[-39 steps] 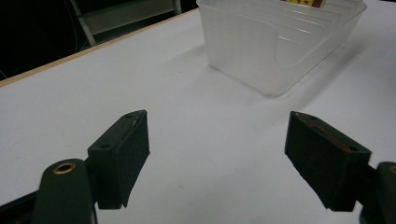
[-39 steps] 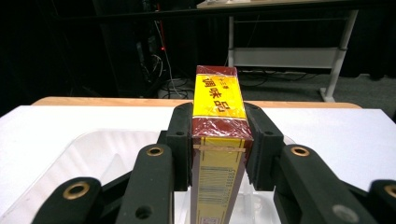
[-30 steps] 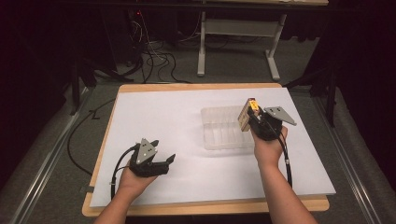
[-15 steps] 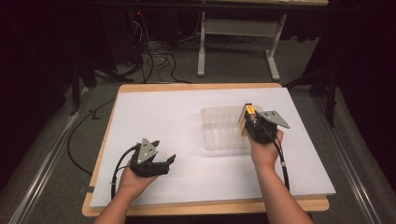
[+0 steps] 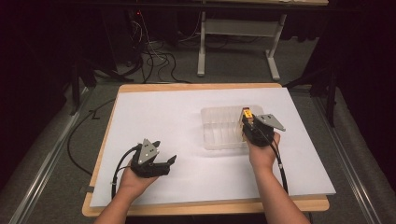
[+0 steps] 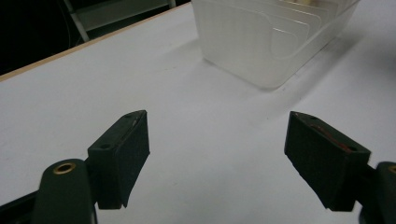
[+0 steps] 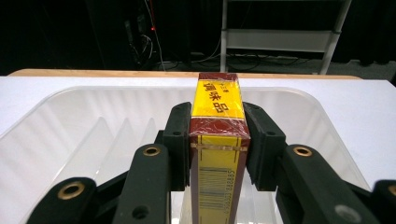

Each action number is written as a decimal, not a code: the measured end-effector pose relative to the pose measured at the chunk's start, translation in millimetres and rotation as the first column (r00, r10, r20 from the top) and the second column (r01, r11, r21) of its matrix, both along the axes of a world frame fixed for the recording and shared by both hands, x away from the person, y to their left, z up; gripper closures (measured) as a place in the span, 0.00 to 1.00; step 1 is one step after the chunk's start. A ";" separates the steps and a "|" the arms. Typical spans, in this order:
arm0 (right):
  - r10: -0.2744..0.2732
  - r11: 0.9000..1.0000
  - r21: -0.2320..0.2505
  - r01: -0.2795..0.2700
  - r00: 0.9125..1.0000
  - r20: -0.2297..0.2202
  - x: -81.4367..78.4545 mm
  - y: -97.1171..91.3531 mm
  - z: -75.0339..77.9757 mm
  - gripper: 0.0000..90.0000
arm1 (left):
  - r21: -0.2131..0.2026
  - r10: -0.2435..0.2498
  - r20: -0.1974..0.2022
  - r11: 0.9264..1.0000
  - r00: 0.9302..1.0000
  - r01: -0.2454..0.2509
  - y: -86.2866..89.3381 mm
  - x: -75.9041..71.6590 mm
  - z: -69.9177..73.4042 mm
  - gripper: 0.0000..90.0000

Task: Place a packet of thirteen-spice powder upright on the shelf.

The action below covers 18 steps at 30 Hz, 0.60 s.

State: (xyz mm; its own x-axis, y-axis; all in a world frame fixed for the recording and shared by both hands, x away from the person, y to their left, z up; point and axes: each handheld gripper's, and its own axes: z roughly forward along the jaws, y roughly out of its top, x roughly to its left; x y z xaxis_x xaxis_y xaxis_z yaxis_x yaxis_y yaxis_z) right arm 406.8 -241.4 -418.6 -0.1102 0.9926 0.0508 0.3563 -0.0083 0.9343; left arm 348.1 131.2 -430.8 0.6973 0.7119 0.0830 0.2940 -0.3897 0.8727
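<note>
Firmly clamped between the right gripper's (image 7: 218, 149) ribbed black pads, a glossy red-and-yellow rectangular carton (image 7: 217, 140) stands upright above a translucent ridged plastic tray (image 7: 70, 135). Well apart, the left gripper (image 6: 217, 154) rests open on smooth white paper (image 6: 187, 107), nothing between its fingers.

A white sheet (image 5: 187, 140) covers the wooden bench (image 5: 205, 206). Beyond it, a grey metal frame (image 5: 236, 42) stands on carpet beside tangled cables (image 5: 154, 60) against darkness.
</note>
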 end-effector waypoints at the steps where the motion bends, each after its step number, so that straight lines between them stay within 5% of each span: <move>1: -0.001 1.000 0.000 0.001 1.000 -0.002 0.4 -0.1 -0.6 0.73 | 0.001 0.000 0.001 1.000 1.000 0.000 -0.1 -0.1 0.0 0.25; 18: 0.011 1.000 -0.007 -0.011 1.000 -0.016 2.6 1.7 -6.5 0.69 | 0.004 -0.005 0.000 1.000 1.000 0.005 -0.6 -0.1 -0.3 0.25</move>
State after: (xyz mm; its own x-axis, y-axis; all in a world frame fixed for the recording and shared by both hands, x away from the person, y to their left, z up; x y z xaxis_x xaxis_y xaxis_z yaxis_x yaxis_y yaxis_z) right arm 409.4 -239.7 -425.1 -0.1206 0.9917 0.0453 0.3715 0.0028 0.9284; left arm 348.0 130.6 -431.1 0.7009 0.7081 0.0852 0.2924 -0.3943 0.8712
